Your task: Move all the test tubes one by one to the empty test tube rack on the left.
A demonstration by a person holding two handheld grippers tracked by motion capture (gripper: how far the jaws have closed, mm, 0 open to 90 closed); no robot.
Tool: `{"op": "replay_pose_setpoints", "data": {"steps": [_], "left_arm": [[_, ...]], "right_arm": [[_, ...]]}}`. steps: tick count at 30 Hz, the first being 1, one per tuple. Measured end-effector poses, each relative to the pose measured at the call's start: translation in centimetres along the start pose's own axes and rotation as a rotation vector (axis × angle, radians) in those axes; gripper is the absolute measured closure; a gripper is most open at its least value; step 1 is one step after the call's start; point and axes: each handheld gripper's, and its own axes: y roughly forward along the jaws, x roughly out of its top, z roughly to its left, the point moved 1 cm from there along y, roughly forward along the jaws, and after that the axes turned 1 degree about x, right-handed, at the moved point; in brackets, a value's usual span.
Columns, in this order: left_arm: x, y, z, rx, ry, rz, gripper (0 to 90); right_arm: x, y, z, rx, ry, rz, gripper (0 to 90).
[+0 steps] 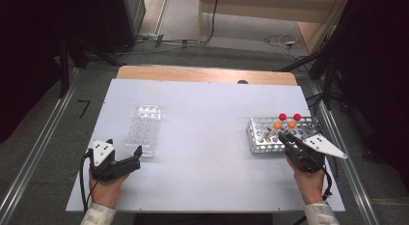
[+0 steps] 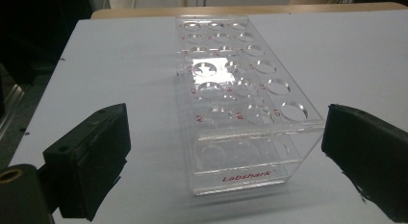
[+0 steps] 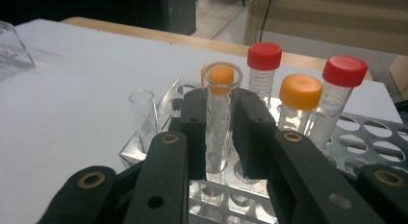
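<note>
White tabletop [image 1: 202, 138] carried everything, and the metal rack [image 1: 263, 143] serves as the landmark for what follows. Perforated and silvery, that rack sat toward the table's right side, well apart from the clear plastic rack [image 1: 144, 131] far off to its left. Behind the open glass tube, deeper into the metal rack, stood four capped tubes: two with red caps [image 3: 263, 56] and two with orange caps [image 3: 300, 91].

At the metal rack's near edge, the right gripper [image 3: 220, 120] had its two black jaws pressed against the sides of an uncapped glass tube [image 3: 221, 118], which stood upright in a hole of the rack with its base still down among the holes. A second uncapped tube [image 3: 143, 118] stood free at the rack's near left corner, just beside the held one.

Far left of the metal rack, the left gripper [image 2: 221, 152] rested with jaws spread wide, gripping nothing; the clear plastic rack's near end lay between them, untouched.
</note>
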Motion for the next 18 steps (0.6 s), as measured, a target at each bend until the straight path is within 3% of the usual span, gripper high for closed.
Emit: {"op": "replay_pose_setpoints", "data": {"steps": [6,18], "left_arm": [[0.1,-0.2,-0.4,0.013,0.038,-0.012,3.5],[0.1,-0.4,-1.0,0.007,0.061,-0.019,4.0]], "right_arm": [[1.0,-1.4,0.4,0.008,-0.001,-0.043,72.9],[1.4,-2.7,1.0,0.045,0.003,-0.041,72.9]]}}
